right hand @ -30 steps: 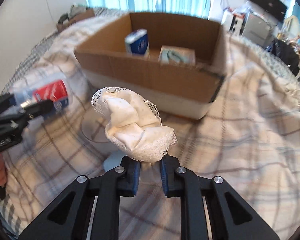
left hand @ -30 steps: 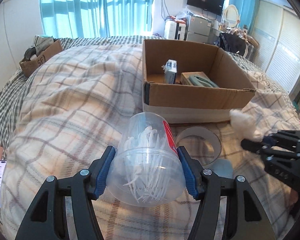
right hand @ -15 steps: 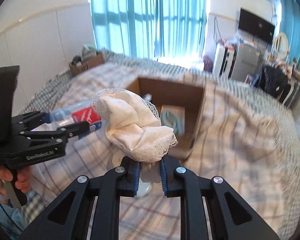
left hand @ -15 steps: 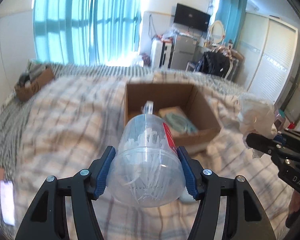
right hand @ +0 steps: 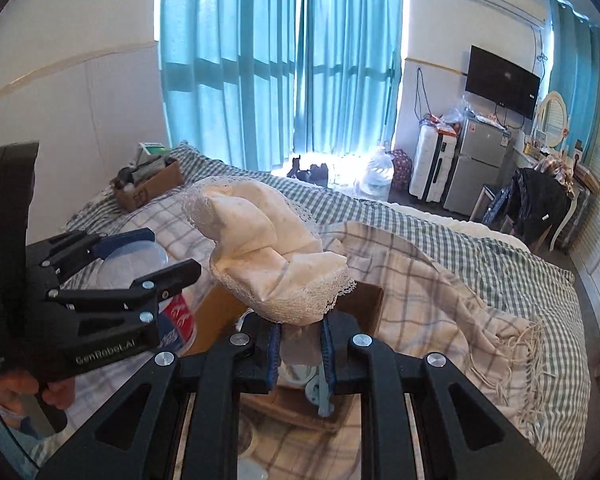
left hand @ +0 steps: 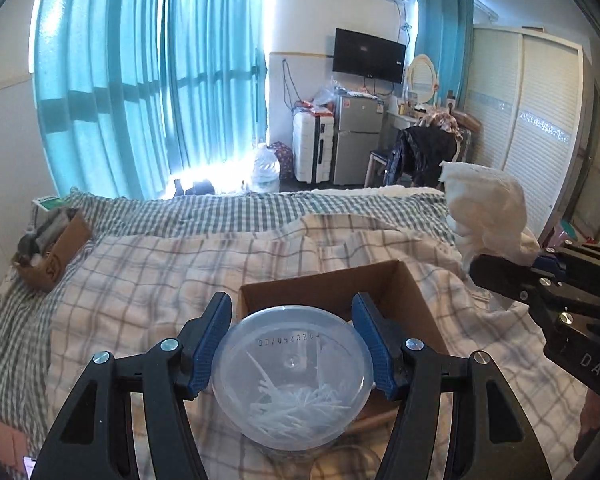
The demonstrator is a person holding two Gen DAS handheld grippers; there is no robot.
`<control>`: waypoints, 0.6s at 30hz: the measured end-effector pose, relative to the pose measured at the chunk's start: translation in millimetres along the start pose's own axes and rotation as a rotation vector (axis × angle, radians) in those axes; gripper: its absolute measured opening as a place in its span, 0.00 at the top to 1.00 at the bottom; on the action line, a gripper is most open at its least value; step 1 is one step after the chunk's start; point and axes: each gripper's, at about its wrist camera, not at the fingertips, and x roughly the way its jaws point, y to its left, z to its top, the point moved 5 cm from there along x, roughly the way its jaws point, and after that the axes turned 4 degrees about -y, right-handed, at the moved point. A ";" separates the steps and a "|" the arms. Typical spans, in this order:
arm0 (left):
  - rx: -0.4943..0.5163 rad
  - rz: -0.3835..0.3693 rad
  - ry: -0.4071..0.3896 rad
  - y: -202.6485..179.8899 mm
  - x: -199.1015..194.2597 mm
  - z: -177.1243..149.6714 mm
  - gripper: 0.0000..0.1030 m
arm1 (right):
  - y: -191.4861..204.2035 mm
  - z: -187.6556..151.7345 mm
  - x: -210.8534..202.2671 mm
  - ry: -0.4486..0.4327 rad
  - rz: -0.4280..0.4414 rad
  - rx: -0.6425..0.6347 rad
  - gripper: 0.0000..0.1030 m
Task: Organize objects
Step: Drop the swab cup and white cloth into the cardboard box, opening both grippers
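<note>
Teal curtains, plaid blanket, brown cardboard box.

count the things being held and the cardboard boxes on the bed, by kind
clear plastic jar of white picks, in the left tool: 1
white lace-edged cloth, in the right tool: 1
cardboard boxes, large and small: 2
total: 4

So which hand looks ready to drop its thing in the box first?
Probably the left. Its gripper holds the clear jar right in front of the cardboard box. The right gripper holds the lacy cloth off to the side.
</note>
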 end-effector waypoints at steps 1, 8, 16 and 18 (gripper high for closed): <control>-0.002 -0.005 0.007 0.2 7.2 -3.3 0.38 | -3.1 -0.3 12.0 0.012 -0.005 0.005 0.84; -0.001 -0.029 0.100 1.5 84.3 -23.5 0.38 | -28.1 -38.5 96.7 0.139 -0.009 0.033 0.84; 0.003 -0.072 0.096 -4.1 94.5 -33.3 0.34 | -40.5 -54.2 126.5 0.147 0.002 0.077 0.52; -0.009 -0.069 0.093 -3.3 87.7 -29.1 0.20 | -46.5 -52.0 118.5 0.125 -0.007 0.094 0.45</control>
